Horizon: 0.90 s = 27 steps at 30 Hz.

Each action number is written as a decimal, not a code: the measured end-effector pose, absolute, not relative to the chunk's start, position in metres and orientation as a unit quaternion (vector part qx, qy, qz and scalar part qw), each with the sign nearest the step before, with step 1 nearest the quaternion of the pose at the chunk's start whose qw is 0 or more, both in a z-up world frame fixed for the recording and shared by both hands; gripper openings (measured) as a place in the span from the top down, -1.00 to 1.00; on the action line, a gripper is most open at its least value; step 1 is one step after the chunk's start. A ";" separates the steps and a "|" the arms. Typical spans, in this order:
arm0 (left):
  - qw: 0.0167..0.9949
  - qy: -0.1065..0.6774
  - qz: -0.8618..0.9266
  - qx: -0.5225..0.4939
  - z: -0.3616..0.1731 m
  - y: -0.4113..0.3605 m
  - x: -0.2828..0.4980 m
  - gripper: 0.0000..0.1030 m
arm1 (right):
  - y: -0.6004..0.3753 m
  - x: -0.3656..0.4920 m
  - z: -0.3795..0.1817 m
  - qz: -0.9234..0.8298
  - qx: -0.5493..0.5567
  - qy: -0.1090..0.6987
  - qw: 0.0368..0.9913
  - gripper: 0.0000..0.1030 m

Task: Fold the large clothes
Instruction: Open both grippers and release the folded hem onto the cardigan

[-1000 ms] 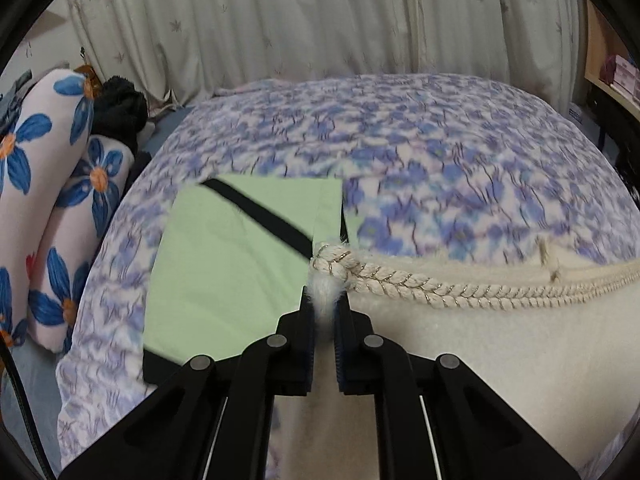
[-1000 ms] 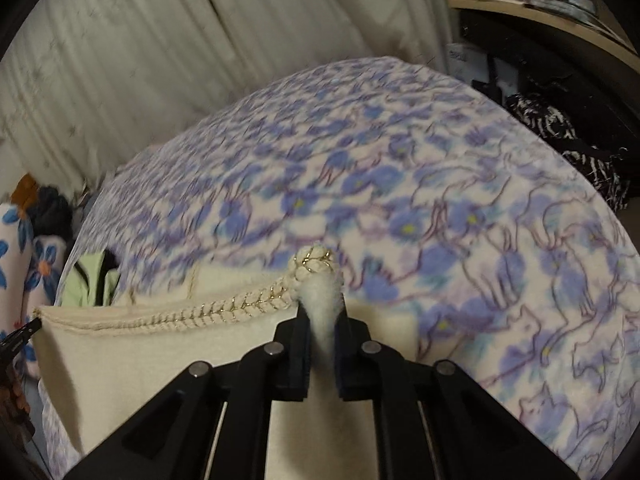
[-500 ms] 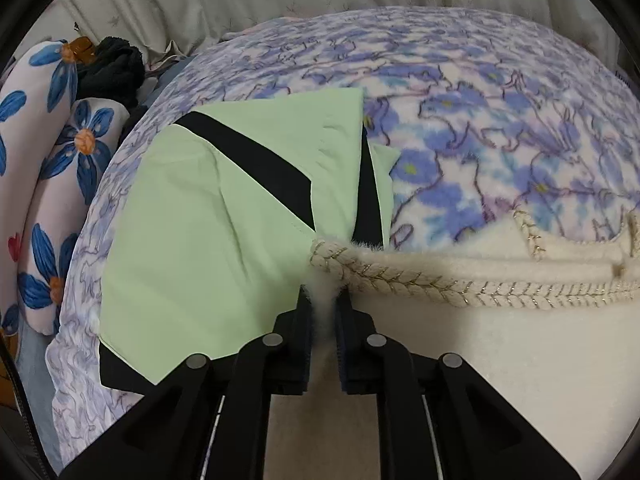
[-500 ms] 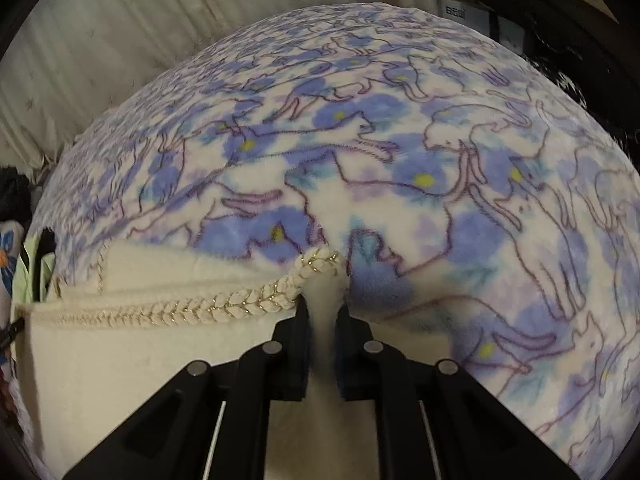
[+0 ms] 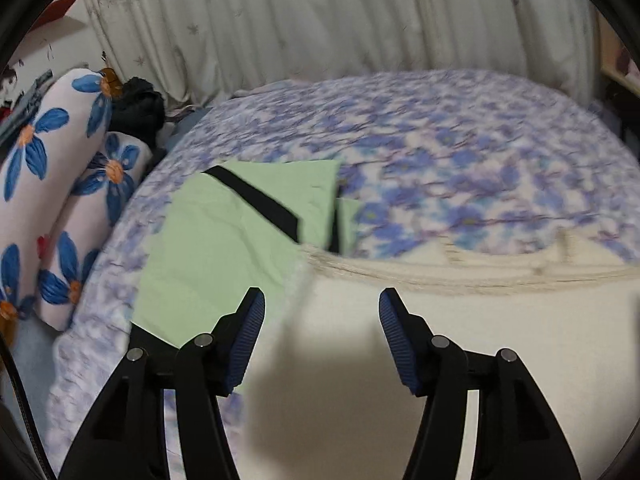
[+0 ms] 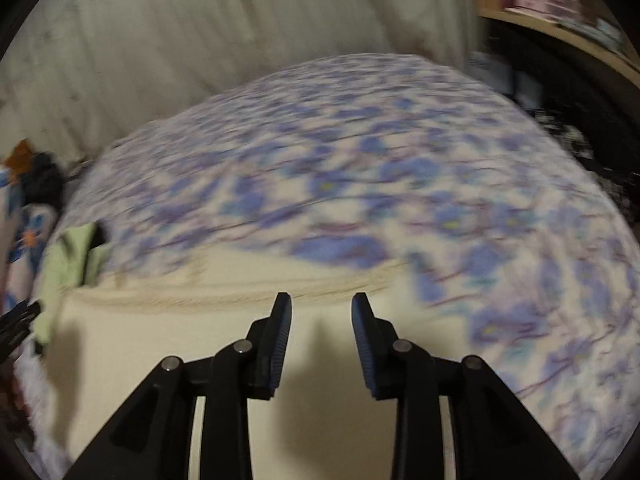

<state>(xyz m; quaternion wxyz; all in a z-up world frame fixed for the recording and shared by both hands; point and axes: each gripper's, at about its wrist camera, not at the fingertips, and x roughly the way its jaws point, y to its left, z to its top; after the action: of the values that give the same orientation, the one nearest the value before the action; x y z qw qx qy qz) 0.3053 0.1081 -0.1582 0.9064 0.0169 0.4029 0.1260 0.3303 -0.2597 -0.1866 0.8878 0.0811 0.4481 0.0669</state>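
Both hand-held grippers have just let go of the cream garment (image 5: 500, 340). A second ago each was clamped on a corner of its braided top edge (image 5: 460, 276); now the left hand-held gripper (image 5: 322, 308) has its jaws well apart and still opening, with only flat cream cloth lying below the gap and nothing pinched. The right hand-held gripper (image 6: 321, 312) is also opening, its jaws a narrower way apart, and again nothing is between the pads.

The cream garment lies spread on the bed (image 5: 460, 152), toward the near edge, with the braided edge running across it from the left side to the right. Its left corner overlaps the light green folded garment (image 5: 224, 248), the one with black stripes, which sits nearer the bed's left edge beside the 2 flowered pillows (image 5: 60, 184). Both views are smeared, so fine detail of the braid cannot be read.

Judging from this, 1 fold has been laid down: the carried edge has been set onto the cloth and released. The cream piece looks flat, though how many layers lie under it cannot be told. What remains is probably a further fold across, taken from fresh corners, with care not to drag the green garment along where the 2 overlap.
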 end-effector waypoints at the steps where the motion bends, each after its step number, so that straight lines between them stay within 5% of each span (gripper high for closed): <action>1: 0.907 0.404 0.117 0.002 -0.158 0.103 0.301 -0.12 | -0.240 0.329 -0.190 0.097 0.086 0.458 0.879 0.40; 5: 0.900 0.428 0.075 -0.041 -0.178 0.075 0.299 0.15 | -0.173 0.328 -0.202 0.160 0.074 0.468 0.866 0.40; 12: 0.880 0.461 0.113 -0.020 -0.229 0.072 0.330 0.17 | -0.113 0.345 -0.240 0.180 0.046 0.485 0.854 0.40; 23: 0.883 0.450 0.130 0.042 -0.232 0.137 0.359 0.15 | -0.299 0.366 -0.250 -0.040 0.032 0.463 0.885 0.46; 25: 0.885 0.444 0.130 0.049 -0.230 0.138 0.362 0.15 | -0.332 0.365 -0.253 -0.055 0.059 0.468 0.880 0.76; 27: 0.887 0.440 0.133 0.053 -0.228 0.138 0.365 0.15 | -0.350 0.364 -0.254 -0.052 0.079 0.473 0.876 0.66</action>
<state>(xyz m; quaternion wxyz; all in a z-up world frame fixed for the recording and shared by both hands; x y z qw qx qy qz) 0.3648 0.1385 -0.2283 0.8866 0.0535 0.4399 0.1327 0.3643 -0.3498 -0.2542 0.8761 0.0786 0.4728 -0.0516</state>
